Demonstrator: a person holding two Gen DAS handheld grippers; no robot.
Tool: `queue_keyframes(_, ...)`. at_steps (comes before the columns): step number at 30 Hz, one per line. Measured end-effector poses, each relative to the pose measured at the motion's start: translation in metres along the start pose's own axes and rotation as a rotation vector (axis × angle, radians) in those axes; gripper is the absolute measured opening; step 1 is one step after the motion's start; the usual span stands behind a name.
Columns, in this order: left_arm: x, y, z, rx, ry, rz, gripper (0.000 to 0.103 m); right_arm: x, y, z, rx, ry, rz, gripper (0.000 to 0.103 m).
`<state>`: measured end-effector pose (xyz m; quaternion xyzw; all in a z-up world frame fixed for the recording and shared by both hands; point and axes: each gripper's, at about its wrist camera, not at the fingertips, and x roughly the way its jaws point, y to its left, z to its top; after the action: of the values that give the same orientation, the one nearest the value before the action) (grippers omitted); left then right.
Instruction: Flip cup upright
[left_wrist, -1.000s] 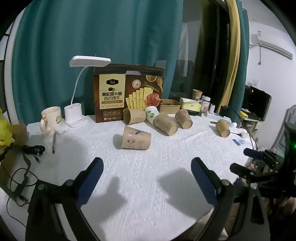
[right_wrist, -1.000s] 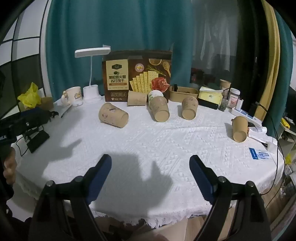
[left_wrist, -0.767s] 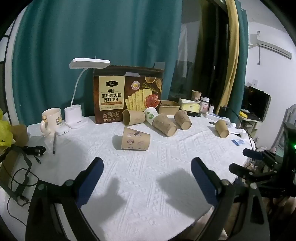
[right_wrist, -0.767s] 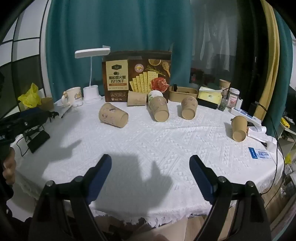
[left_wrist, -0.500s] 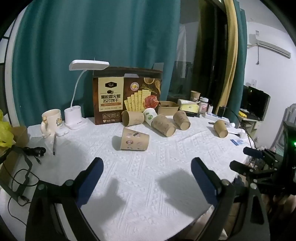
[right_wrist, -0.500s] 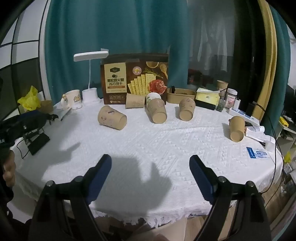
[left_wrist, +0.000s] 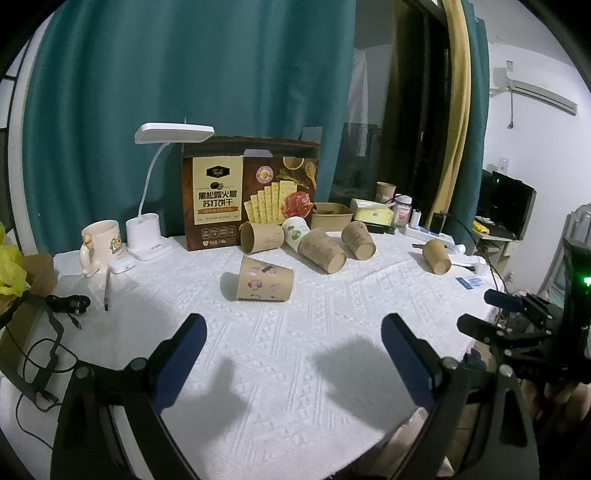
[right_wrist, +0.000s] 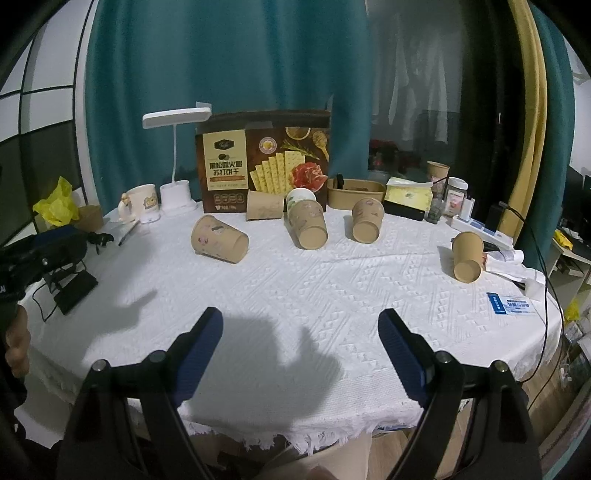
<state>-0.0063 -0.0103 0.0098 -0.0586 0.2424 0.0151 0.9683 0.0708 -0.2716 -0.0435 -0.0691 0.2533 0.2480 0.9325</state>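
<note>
Across white cloth (left_wrist: 295, 369), sideways cup (left_wrist: 264, 279) lies beyond open left tongs (left_wrist: 291, 332).

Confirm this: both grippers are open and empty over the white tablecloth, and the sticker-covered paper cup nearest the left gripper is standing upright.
Not quite. The sticker-covered paper cup lies on its side, as the left wrist view shows. The rest holds: the left gripper and right gripper are open and empty over the white tablecloth.
</note>
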Motion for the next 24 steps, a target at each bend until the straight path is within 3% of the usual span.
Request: queue_keyframes(24, -0.0052, -0.0045, 0.0062, 0.001, -0.011, -0.007, 0.096, -0.0031, -0.0003, 0.0028, 0.005, -0.007, -0.002, 0.084)
